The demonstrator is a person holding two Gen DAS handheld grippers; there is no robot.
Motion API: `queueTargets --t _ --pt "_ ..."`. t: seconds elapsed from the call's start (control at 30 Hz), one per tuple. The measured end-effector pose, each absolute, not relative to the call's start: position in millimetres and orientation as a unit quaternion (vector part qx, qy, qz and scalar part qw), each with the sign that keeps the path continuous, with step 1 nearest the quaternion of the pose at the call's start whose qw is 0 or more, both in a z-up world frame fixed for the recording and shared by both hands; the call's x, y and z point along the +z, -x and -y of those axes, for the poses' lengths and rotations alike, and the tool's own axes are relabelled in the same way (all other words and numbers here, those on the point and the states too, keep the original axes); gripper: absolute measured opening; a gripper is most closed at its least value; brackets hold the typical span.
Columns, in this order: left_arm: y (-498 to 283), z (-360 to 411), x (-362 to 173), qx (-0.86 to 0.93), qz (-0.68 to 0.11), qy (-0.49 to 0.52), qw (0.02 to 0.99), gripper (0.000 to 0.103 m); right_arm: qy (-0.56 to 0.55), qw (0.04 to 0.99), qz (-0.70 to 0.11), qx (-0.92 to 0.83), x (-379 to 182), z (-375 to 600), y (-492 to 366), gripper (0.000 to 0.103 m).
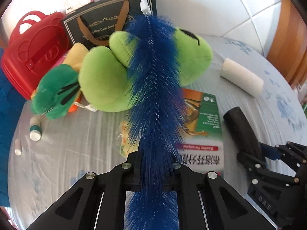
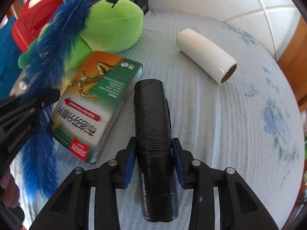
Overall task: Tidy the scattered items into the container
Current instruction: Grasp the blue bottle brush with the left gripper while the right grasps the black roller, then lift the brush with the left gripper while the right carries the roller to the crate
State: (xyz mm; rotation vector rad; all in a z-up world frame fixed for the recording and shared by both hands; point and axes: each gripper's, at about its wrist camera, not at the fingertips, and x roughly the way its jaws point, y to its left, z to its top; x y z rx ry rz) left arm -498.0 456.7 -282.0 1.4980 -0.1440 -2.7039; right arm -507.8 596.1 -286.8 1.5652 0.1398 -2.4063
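My left hand-held gripper [image 1: 151, 164] is pinching a fluffy blue bristle brush [image 1: 155, 88] that runs up the frame's centre. My right hand-held gripper [image 2: 152, 157] is clamped on a black plastic-wrapped roll [image 2: 153, 130] at lower centre. A red plastic case [image 1: 34, 57] sits upper left on the bed [image 1: 67, 153].

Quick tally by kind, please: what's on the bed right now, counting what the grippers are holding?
Rolls: 2, black roll in the right gripper, white roll
Brushes: 1, blue brush in the left gripper
Plush toys: 2, light green plush, dark green plush
Boxes: 1, green box
Small bottles: 2
Total: 8
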Motion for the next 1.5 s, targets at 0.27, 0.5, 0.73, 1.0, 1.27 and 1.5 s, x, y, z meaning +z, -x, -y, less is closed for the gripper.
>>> queueTargets --t 0.27,0.5,0.73,1.0,1.27,1.5 --pt "449 -439 -228 -0.896 0.038 -0.441 0.027 0.009 -0.512 0.141 -0.033 -0.847 -239 -593 471 0.034" --pt "393 -417 -177 -0.914 0.039 -0.402 0.032 0.009 -0.469 0.143 -0.032 -0.871 -182 -579 430 0.034" --pt "345 -385 -135 -0.926 0.043 -0.374 0.038 0.009 -0.423 0.149 -0.032 -0.893 -129 -535 375 0.034" --pt "293 -353 -102 -0.934 0.038 -0.346 0.078 0.009 -0.376 0.187 -0.042 -0.907 -79 -493 331 0.034" --pt "256 -315 -82 -0.932 0.016 -0.337 0.130 0.009 -0.347 0.250 -0.075 -0.901 -50 -446 302 0.034" --pt "236 -259 -65 -0.934 0.004 -0.319 0.162 0.009 -0.324 0.287 -0.091 -0.897 -32 -394 285 0.034"
